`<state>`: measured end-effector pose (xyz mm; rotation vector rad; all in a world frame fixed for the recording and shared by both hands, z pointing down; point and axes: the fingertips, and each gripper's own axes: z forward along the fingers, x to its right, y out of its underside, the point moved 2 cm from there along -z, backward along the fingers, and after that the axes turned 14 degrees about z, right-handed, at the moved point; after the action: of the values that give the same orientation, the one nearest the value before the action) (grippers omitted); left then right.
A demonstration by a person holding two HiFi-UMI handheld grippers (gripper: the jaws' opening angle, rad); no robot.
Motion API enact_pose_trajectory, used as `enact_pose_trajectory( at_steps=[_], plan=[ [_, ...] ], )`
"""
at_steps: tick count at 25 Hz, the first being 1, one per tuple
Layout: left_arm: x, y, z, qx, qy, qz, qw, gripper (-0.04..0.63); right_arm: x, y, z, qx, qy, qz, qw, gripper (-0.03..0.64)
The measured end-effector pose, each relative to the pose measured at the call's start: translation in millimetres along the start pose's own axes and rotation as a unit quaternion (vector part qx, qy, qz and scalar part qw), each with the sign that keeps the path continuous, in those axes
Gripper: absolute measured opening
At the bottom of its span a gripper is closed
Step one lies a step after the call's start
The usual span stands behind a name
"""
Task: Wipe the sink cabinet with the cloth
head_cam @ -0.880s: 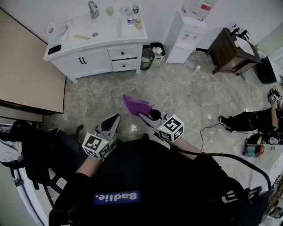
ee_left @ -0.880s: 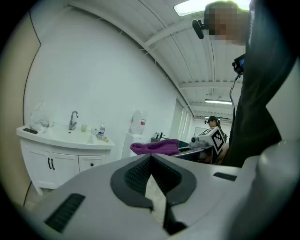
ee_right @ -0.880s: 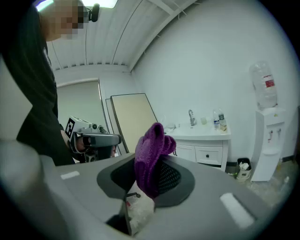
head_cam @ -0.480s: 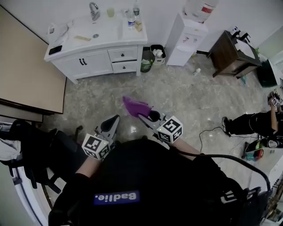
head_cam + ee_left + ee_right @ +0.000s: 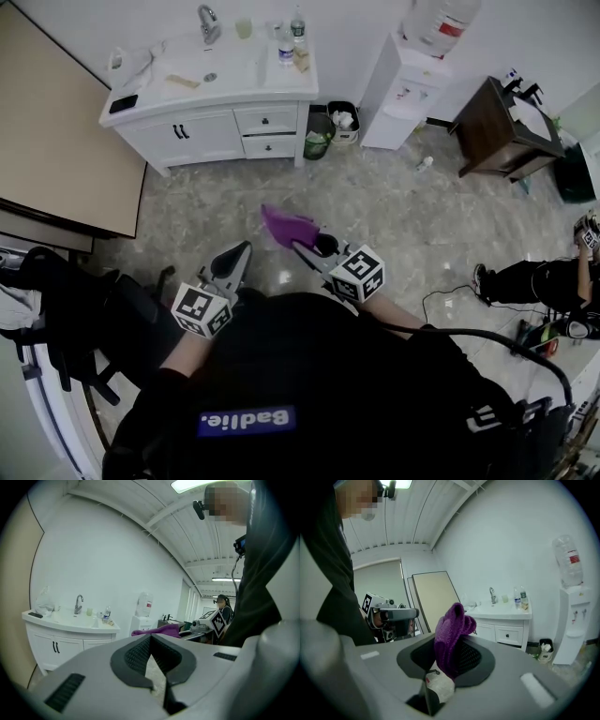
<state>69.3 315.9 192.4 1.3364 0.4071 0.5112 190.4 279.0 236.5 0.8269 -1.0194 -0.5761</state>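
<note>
Two tongs have barely budged since a moment ago; the white sink cabinet (image 5: 216,127) just sits a touch lower in the head view. The right tongs (image 5: 302,244) are clamped on the fuzzy purple cloth (image 5: 286,225), which bunches out past the tips. The left tongs (image 5: 238,255) are pressed together, empty. Glossy marble floor (image 5: 206,211) lies open up to the cabinet's square-edged front, well apart.

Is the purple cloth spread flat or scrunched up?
Scrunched up: the cloth sticks up in a bunch, pinched in the right gripper.
</note>
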Motion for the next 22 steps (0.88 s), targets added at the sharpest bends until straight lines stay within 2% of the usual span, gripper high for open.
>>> enact_pose_trajectory(
  at_steps=[4,9,13,18,22],
  plan=[
    [-24.3,-7.2,12.5,0.005,-0.008,-0.002,1.0,0.005,18.2,-16.1,12.1,0.0,0.005,0.002,1.0,0.089],
    [-82.3,-7.4,41.5,0.016,-0.002,-0.008,0.9998,0.005,45.7,-36.2,56.6,-0.008,0.02,0.006,1.0,0.089],
    [-157.5,1.3,71.9,0.023,0.01,-0.013,0.9996,0.005,73.9,-55.7,118.5,-0.023,0.038,-0.005,0.999,0.089],
    [-263.4,-1.6,110.8,0.019,0.037,0.005,0.9991,0.005,107.4,-89.1,208.6,-0.024,0.061,0.021,0.998,0.089],
    [-325.7,1.7,137.4,0.017,0.068,0.011,0.9975,0.005,136.7,-114.7,268.9,-0.023,0.082,0.036,0.996,0.089]
  ],
)
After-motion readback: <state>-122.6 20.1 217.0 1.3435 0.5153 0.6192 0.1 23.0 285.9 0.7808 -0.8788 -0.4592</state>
